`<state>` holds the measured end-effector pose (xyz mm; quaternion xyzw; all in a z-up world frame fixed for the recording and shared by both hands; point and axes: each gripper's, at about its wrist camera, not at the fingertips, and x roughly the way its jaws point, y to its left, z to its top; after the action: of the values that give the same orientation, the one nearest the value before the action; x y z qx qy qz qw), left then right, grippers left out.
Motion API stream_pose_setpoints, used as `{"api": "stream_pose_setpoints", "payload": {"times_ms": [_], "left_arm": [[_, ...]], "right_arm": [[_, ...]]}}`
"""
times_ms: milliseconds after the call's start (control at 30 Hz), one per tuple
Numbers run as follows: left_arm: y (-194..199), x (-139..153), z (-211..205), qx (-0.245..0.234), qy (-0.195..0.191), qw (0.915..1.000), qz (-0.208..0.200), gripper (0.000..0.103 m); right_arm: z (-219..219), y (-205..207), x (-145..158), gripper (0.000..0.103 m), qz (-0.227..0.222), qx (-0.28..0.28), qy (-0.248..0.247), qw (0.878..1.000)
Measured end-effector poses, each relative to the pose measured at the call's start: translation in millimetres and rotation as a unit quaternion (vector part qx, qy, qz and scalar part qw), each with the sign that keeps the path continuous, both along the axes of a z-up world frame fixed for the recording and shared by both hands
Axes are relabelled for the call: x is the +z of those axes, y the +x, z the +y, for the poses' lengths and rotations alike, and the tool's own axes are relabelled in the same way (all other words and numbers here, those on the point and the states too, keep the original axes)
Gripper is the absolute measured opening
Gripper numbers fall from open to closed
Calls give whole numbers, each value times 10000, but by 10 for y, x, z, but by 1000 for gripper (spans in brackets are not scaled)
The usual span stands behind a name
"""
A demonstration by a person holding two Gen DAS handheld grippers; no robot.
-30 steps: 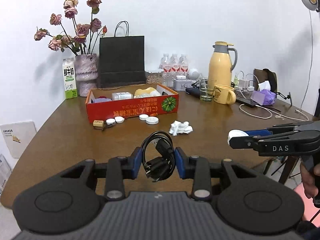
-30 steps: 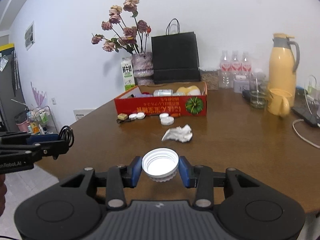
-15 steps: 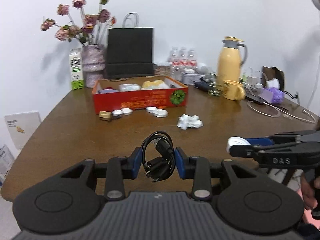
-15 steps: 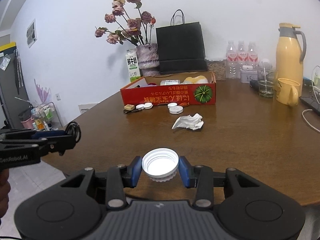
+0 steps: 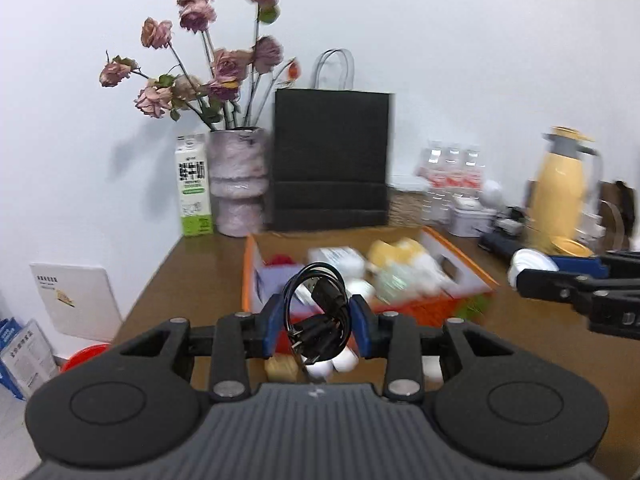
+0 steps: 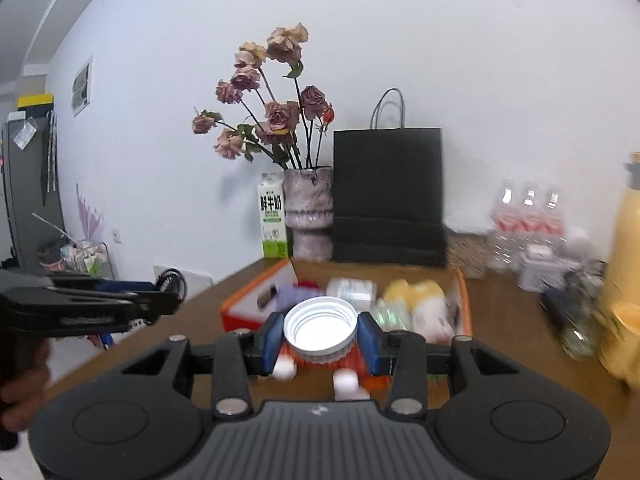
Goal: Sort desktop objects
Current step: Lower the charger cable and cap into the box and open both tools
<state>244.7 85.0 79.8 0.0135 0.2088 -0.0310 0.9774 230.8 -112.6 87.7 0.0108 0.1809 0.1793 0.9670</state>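
Left wrist view: the left hand-held gripper point(image 5: 316, 330) pinches a coiled black cable point(image 5: 318, 318) between its blue pads, held in the air just short of the red box point(image 5: 440, 308) on the counter point(image 5: 192, 264). The box already holds several blurred items. Small white caps point(image 5: 346, 360) and a tan block point(image 5: 281, 366) lie on the counter before its front wall. At far right the other gripper carries a white lid point(image 5: 530, 262).

Right wrist view: the right hand-held gripper point(image 6: 320, 338) clamps the white lid point(image 6: 320, 326), open side up, in front of the same box point(image 6: 240, 312). Loose caps point(image 6: 285, 369) show below it.

Judging by this, the sort is partway done: two items are in transit toward the box and not yet dropped, and the caps and block remain outside it.
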Motion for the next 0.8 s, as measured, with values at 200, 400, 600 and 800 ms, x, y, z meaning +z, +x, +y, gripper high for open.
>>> {"api": "stream_pose_setpoints", "payload": {"times_ms": [200,400,600,800], "left_arm": [[1299,-5,131,-38,-251,9949,973,37],[2096,-458,101,21,-97,9814,1915,37],[2201,-675,218,444,-136,9745,2194,50],[2030,-298,289,466,-252,9823,1798,75]], "right_arm": [[343,1494,-185,39,1301,126,-442,9904],[485,2435,-732,39,2711,-11,-280,9622],[494,2514,-972,64,3086,-117,-116,9511],[375,2308,-629,68,2651,-178,-115,9640]]}}
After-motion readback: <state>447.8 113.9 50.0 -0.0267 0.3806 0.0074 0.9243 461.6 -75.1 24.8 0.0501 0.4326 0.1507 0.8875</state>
